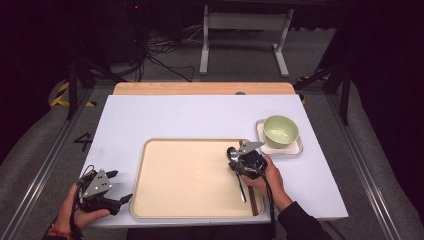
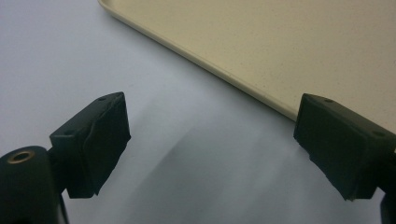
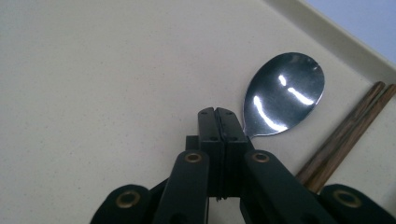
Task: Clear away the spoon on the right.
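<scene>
While the white table [image 1: 200,117] takes up the middle of the high view, a beige tray [image 1: 185,175] is seen lying on its lower centre, a little right of the frame's left half. In the left gripper view the tray's rim [image 2: 219,70] runs diagonally from the upper left to the right edge, with bare table below it. To the right of the tray in the high view, a small white square plate [image 1: 296,148] is set on the table, and a pale green bowl [image 1: 281,131] is stood on it.

At the lower left of the high view the left gripper [image 1: 114,187] is held over the table just beside the tray's left edge; its jaws are seen spread wide apart in its own view, with nothing between them. The right gripper [image 1: 239,159] is held over the tray's right part, at the lower right centre of the high view. In the right gripper view its jaws are pressed together, and whether the spoon's handle is pinched under them cannot be told.

The metal spoon [image 3: 285,95] is found on the tray near its right rim, its bowl showing just beyond the closed jaws. Brown wooden chopsticks [image 3: 345,135] are laid just beside it, along the rim.
</scene>
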`<state>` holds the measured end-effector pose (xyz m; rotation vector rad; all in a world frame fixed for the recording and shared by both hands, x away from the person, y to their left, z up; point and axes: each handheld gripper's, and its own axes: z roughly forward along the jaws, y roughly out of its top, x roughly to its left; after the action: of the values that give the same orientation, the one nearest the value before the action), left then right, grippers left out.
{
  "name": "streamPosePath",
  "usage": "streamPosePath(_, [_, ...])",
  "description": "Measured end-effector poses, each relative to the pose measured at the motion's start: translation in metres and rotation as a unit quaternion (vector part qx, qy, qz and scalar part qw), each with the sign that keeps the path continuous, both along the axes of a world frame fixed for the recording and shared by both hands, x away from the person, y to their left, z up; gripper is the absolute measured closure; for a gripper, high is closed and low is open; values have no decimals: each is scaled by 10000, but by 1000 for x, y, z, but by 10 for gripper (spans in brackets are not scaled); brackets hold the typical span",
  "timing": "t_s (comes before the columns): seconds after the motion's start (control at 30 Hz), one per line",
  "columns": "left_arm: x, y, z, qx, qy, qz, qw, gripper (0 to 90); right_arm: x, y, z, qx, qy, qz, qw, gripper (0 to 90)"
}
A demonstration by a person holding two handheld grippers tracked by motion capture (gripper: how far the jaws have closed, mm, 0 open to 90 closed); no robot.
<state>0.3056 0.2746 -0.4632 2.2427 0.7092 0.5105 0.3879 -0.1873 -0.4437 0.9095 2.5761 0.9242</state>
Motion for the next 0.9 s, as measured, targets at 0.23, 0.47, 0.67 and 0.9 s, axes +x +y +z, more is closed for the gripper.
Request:
streamPosePath(0.23, [0,-2,0,43,-4,-35,10000,114,-5,0,1,-76,-3,-43,10000,900])
streamPosePath(0.47, [1,-3,0,35,0,-43,10000,114,-5,-4,2,-97,45,-135,9999,882])
streamPosePath(0.67, [3,-3,1,-6,-24,-54,10000,114,-5,-9,4,-48,30,-216,9998,870])
streamPosePath(0.9, [7,-6,2,-15,-23,-124,9999,115,-13,-21,19,251,-259,-221,9991,844])
